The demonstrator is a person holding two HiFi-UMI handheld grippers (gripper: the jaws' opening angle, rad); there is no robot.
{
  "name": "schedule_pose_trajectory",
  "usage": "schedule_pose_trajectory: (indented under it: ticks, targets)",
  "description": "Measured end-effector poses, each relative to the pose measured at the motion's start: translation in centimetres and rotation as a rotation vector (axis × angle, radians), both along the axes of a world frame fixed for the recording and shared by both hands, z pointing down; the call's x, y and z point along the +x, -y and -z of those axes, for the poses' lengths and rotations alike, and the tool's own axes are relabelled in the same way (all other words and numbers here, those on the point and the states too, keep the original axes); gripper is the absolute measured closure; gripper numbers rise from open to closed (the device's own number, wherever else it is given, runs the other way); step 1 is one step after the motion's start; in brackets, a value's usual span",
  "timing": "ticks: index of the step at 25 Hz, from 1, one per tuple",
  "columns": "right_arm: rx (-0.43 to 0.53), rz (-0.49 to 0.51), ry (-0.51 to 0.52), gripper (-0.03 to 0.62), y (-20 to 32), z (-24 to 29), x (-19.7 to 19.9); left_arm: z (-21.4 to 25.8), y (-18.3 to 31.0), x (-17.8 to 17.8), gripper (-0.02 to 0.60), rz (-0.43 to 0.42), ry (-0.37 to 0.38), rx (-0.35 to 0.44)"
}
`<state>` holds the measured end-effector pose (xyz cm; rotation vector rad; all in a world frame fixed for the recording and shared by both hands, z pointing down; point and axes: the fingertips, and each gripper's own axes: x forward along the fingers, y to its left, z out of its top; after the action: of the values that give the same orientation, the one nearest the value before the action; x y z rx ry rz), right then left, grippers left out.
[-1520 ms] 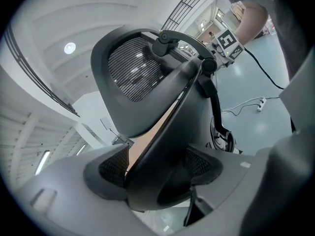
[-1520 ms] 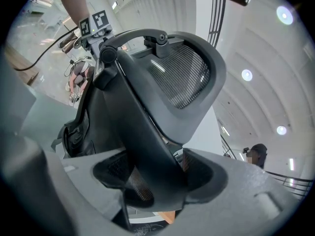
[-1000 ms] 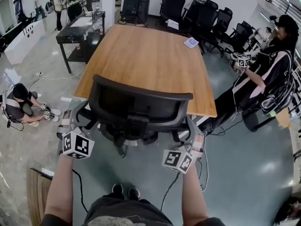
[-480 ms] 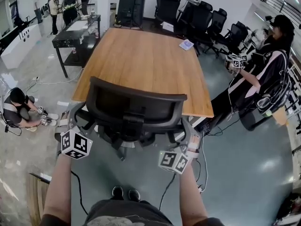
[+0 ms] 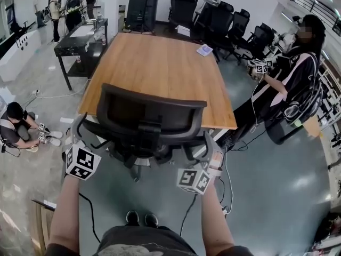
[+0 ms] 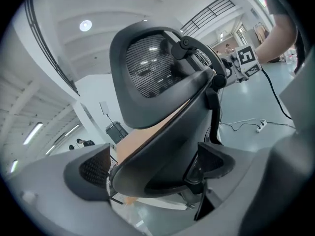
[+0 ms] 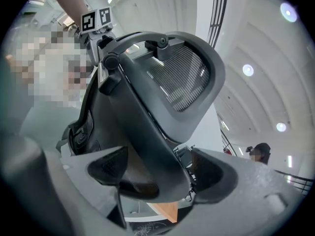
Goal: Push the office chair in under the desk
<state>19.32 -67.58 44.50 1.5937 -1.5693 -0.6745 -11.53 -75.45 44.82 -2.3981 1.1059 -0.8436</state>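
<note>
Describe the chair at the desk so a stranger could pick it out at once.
Start at the big wooden desk in the middle of the room. At its near edge stands a black office chair with a mesh back and armrests. Unlike the black chairs bunched by the far wall, it stands alone at the desk, backrest facing the viewer.

the office chair (image 5: 152, 116) is black, with a wide curved back of see-through mesh in a solid frame and a thick spine down the middle. it stands upright, its back turned to the head camera and its front facing the desk (image 5: 160, 63). an armrest (image 5: 90, 128) sticks out on each side. in the head view the top of the back overlaps the desk's near edge; how far the seat reaches under it cannot be told. the desk has a broad, level, rectangular top of light brown wood.
</note>
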Motion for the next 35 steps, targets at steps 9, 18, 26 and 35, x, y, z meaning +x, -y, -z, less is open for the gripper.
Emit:
schedule_pose_trajectory:
  ticks: [9, 18, 26, 35]
  targets:
    - [0.042, 0.009, 0.034, 0.218, -3.9, 1.4, -1.0, 2.6, -5.3, -2.5, 0.033, 0.015, -0.171, 0.019]
    - [0.097, -0.028, 0.183, 0.348, -6.1, 3.0, -3.2, 3.3, -8.8, 0.9, 0.4, -0.093, -0.305, 0.018]
    - [0.162, -0.124, 0.312, 0.602, -7.7, 4.1, -2.7, 4.0, -10.4, 3.6, 0.565, -0.172, -0.385, -0.015]
    - [0.181, -0.068, 0.491, 0.603, -9.4, 4.2, -4.3, 1.9, -12.1, 3.5, 0.565, -0.164, -0.41, -0.06]
